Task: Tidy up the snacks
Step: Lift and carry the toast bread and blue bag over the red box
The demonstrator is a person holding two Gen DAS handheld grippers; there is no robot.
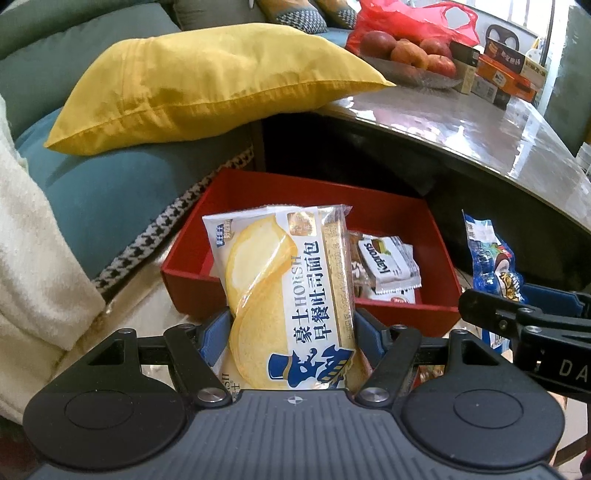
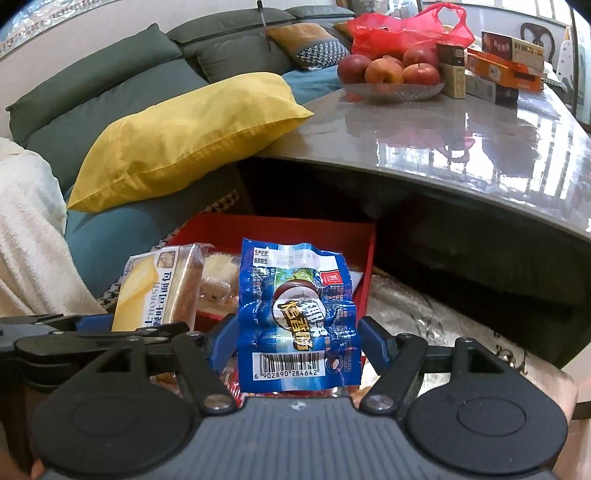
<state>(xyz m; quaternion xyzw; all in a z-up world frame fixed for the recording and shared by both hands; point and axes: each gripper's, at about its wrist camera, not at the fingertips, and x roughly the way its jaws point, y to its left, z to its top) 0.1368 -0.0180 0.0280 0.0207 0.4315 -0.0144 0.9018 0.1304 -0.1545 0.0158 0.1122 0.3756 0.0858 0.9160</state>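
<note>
Left gripper (image 1: 293, 325): blue pads clamped on both sides of a white-and-yellow toast bread packet (image 1: 288, 295), jaws roughly mid-width, packet upright and standing out past the fingertips. Right gripper (image 2: 297, 339): same story, pads pressed on a crumpled blue snack packet (image 2: 295, 314), barcode end nearest the camera, jaws about half open around it. The two grippers sit side by side; each shows at the edge of the other's view, the blue packet at the right in the left wrist view, the bread packet at the left in the right wrist view.

Just beyond and below both packets: an open red box (image 1: 406, 310) on the floor, between the sofa and the table. Inside it are small white wrapped snacks (image 1: 391, 266) marked "Kaprons", plus other wrappers too hidden to identify. Both held packets are above the near side of the box, not in it.

Left of the box: teal sofa seat cushion (image 1: 110, 199) with houndstooth trim, a cream blanket (image 1: 33, 258) at the far left. A yellow pillow (image 1: 207, 81) lies on the cushion, its corner reaching the edge of the table.

Further back: glossy grey table (image 2: 480, 147), carrying a glass bowl of apples (image 2: 391, 72), a red plastic bag (image 2: 406, 26) behind it, and stacked cartons (image 2: 502, 70) to the right.
</note>
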